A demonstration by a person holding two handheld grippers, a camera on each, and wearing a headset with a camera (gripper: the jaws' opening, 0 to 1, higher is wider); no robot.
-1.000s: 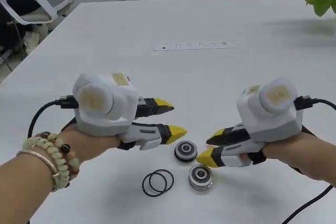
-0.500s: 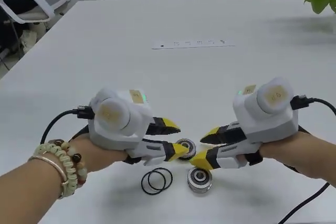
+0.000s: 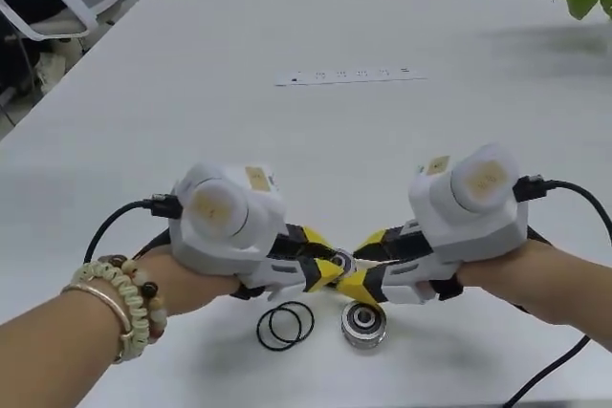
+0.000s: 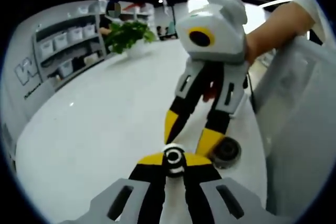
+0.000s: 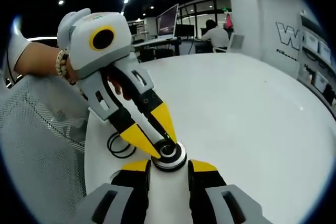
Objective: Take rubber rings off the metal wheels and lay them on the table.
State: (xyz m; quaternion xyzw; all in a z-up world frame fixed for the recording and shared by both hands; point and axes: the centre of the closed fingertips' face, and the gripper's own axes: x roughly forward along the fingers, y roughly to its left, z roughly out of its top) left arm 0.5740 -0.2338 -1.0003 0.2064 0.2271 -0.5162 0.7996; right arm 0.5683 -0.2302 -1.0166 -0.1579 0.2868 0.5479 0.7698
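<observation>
Clearly the left gripper [image 4: 174, 159] is clenched on a small metal wheel [image 5: 169, 156]: in the left gripper view its two yellow tips press the wheel from both sides at the lower middle of the frame. The right gripper [image 5: 169, 167] is released. Its jaws stand apart, one on each side of the same wheel, very near it but, as far as I can judge, not pinching anything yet. I judge the step in hand to be the pulling of a rubber ring from this wheel. To do it well, the left gripper should hold the wheel firmly by its metal sides and leave the groove free. One right tip can then hook under the black band and roll it over the rim. This should go slowly, because a stretched ring can snap away or drag the wheel out of the grasp. Whether the black band on the wheel is a ring I cannot tell for sure; it is too small. Farther out, in the head view, a second wheel [image 3: 364, 324] lies on the white table [image 3: 382, 140] at the lower middle. Just left of it two loose rubber rings [image 3: 285, 326] lie overlapped, apart from both grippers.
</observation>
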